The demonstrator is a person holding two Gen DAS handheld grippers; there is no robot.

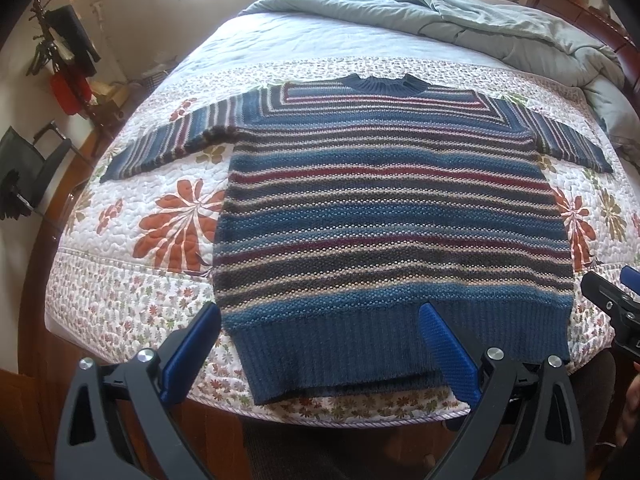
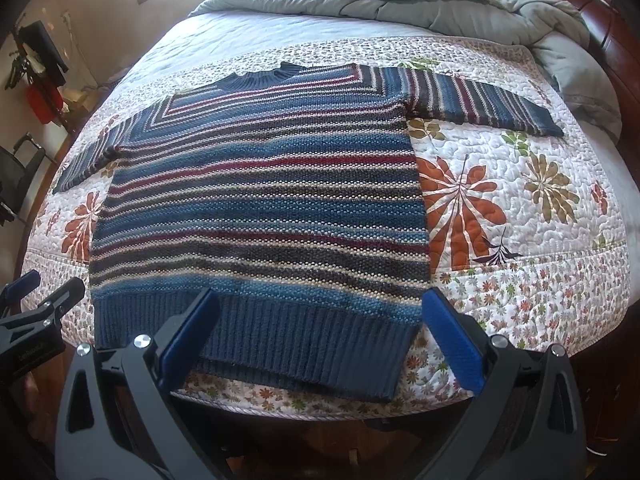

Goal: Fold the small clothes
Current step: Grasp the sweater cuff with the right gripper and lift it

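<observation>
A small striped knit sweater (image 1: 384, 216) in blue, red, cream and dark bands lies flat on the bed, collar far, ribbed hem near, both sleeves spread out sideways. In the left wrist view my left gripper (image 1: 320, 316) is open above the hem's left part, nothing between its blue pads. My right gripper (image 1: 612, 292) shows at the right edge there, beside the hem's right corner. In the right wrist view the same sweater (image 2: 260, 208) fills the middle; my right gripper (image 2: 320, 300) is open over the hem's right part, and the left gripper (image 2: 44, 292) sits at the lower left.
A floral quilted bedspread (image 1: 176, 224) covers the bed under the sweater. A rumpled grey-blue duvet (image 1: 480, 16) is piled at the far end. A dark wooden bed frame (image 2: 624, 64) runs along the right. Chairs and hanging items (image 1: 60, 64) stand by the left wall.
</observation>
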